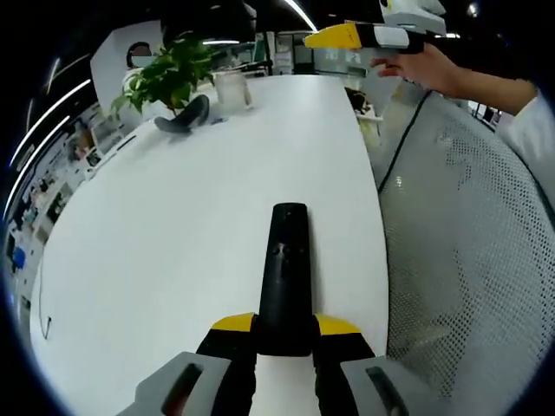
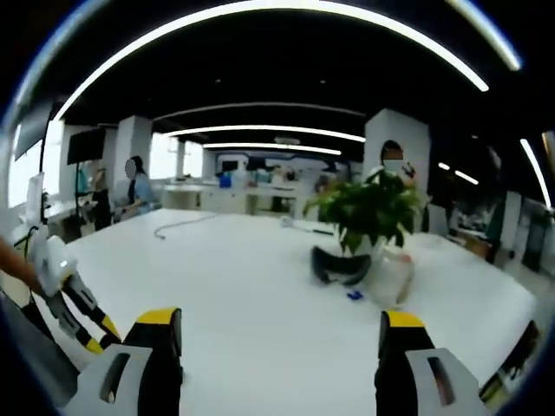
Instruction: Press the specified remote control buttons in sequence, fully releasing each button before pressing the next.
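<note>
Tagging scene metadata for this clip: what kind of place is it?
Most likely an open-plan office or showroom: a large white table with a potted plant, curved strip ceiling lights, and people standing at counters behind. The left gripper holds a black remote.

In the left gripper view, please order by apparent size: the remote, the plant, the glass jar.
1. remote, by far the largest, though it sits nearest the camera, between the left gripper's jaws.
2. plant.
3. glass jar, smallest. Plant and jar stand far off, so true sizes stay unsure.
</note>
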`<move>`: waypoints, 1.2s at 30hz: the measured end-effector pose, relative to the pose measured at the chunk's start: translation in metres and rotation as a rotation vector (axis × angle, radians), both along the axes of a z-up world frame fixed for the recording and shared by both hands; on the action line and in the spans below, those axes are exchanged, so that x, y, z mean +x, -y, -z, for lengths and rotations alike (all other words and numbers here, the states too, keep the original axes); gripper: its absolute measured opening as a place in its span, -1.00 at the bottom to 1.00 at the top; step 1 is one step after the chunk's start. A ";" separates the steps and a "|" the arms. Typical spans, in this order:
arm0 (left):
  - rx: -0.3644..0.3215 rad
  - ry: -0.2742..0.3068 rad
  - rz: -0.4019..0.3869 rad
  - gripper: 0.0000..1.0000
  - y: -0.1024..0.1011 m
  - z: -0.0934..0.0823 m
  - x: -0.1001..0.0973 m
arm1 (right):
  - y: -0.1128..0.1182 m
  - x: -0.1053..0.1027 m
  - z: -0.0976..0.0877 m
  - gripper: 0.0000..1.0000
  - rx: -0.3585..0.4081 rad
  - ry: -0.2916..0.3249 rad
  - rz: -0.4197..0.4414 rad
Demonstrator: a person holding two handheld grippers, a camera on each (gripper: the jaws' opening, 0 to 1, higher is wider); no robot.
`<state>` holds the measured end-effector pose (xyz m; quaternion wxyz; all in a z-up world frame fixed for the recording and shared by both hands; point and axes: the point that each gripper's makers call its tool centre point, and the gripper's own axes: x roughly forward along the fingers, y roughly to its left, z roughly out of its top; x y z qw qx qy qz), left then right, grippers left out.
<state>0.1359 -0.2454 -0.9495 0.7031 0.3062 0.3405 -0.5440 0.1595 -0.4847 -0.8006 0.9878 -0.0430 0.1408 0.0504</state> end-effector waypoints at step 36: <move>0.052 0.075 0.041 -0.54 0.000 -0.012 0.153 | -0.020 -0.013 0.036 0.98 0.005 -0.108 -0.003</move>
